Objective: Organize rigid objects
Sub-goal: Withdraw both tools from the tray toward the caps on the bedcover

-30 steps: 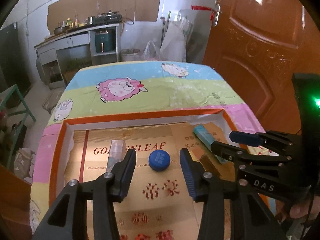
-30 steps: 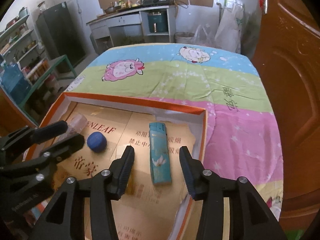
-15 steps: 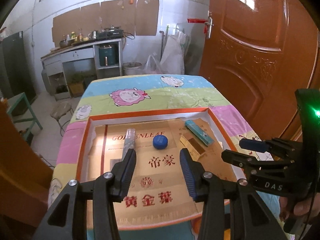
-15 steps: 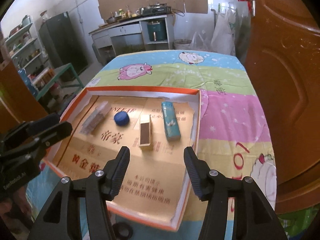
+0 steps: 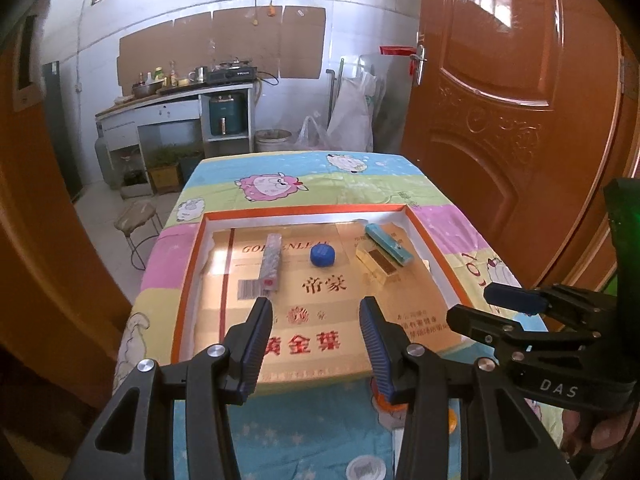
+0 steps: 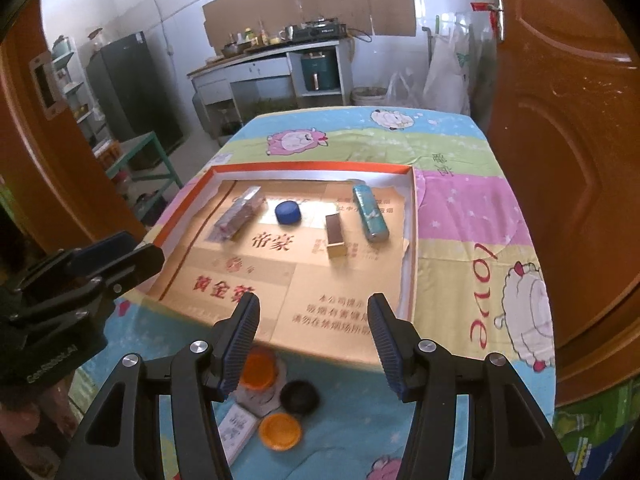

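An orange-rimmed cardboard tray (image 5: 188, 276) (image 6: 414, 240) lies on the table. In it lie a silver wrapped bar (image 5: 271, 262) (image 6: 236, 218), a blue round cap (image 5: 322, 255) (image 6: 287, 213), a gold box (image 5: 378, 266) (image 6: 335, 236) and a teal lighter (image 5: 389, 244) (image 6: 370, 212). My left gripper (image 5: 316, 344) is open and empty above the tray's near edge. My right gripper (image 6: 312, 340) is open and empty, also at the near edge. Each gripper shows in the other's view: the right one (image 5: 516, 308) and the left one (image 6: 120, 256).
Near the table's front edge lie two orange lids (image 6: 256, 364) (image 6: 279, 430), a black lid (image 6: 299, 396) and a small white box (image 6: 236, 426). A brown door (image 5: 520, 100) stands right of the table. A stool (image 5: 136, 216) and a kitchen counter (image 5: 176, 112) are beyond.
Both grippers have pulled back and up from the tray. The whole tray and the lids at the front edge have come into view. Both stayed open.
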A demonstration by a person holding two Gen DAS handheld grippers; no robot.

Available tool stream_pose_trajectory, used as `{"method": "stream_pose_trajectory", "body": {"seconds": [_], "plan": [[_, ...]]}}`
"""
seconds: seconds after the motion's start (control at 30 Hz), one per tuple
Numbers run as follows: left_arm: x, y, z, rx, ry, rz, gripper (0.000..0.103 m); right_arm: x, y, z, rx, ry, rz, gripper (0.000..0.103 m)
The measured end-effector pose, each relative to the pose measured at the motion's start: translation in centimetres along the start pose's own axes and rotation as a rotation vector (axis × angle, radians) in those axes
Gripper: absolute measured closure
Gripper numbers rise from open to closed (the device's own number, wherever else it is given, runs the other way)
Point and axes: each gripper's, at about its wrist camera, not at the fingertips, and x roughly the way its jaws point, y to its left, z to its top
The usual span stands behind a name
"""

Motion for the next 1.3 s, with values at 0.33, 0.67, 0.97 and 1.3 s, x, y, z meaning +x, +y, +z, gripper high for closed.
{"method": "stream_pose_trajectory", "body": {"seconds": [0.33,0.67,0.97,1.3], "plan": [[-3.2,0.6,-1.9,-0.011,-0.017,0.012,0.058,-3.4,2.3,-2.4,-0.002,-0.025,-0.022,0.045],[-5.8,1.5,-4.3,-0.034,-0.026,0.015,0.058,-5.6,4.4,-4.7,-0.028,-0.041,-0.057,0.045],[-7.6,2.1,-6.7,-0.041,-0.031,0.005,0.058,-7.0,5.2,-7.1,-0.031,-0.049,-0.081,0.045],[-8.7,1.9,-9.9,-0.042,-0.022,-0.021,0.058,-7.6,5.2,-10.7,-0.034,-0.040,-0.108,0.045]]}}
